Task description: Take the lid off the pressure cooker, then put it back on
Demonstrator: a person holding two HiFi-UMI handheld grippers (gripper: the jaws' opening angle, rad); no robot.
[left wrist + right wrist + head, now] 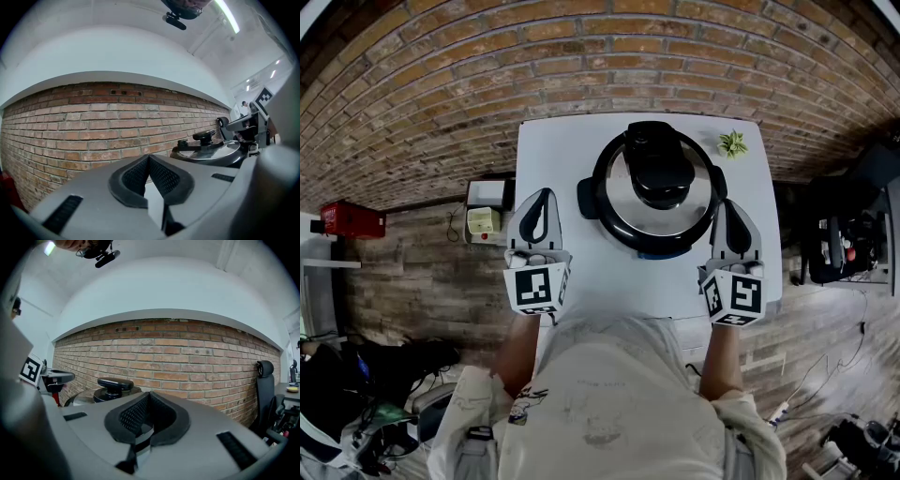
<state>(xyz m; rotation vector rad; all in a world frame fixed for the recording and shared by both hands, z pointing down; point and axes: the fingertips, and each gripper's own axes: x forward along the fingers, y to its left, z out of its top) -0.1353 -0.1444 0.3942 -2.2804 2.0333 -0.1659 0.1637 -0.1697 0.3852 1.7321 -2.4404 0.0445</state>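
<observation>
The pressure cooker (654, 187) stands in the middle of a white table (558, 150), its shiny steel lid (628, 202) on, with a black knob and handle on top. My left gripper (542, 200) rests to the cooker's left, jaws shut and empty. My right gripper (729, 206) sits to the cooker's right, also shut with nothing in it. Neither touches the cooker. In the left gripper view the lid (211, 151) shows to the right of the shut left gripper (149, 158). In the right gripper view the knob (114, 385) appears left of the shut right gripper (149, 395).
A small green plant (732, 143) sits at the table's far right corner. A brick wall (487, 66) rises behind the table. A white box (487, 208) lies on the floor at left, a red case (353, 219) farther left. An office chair (265, 390) stands right.
</observation>
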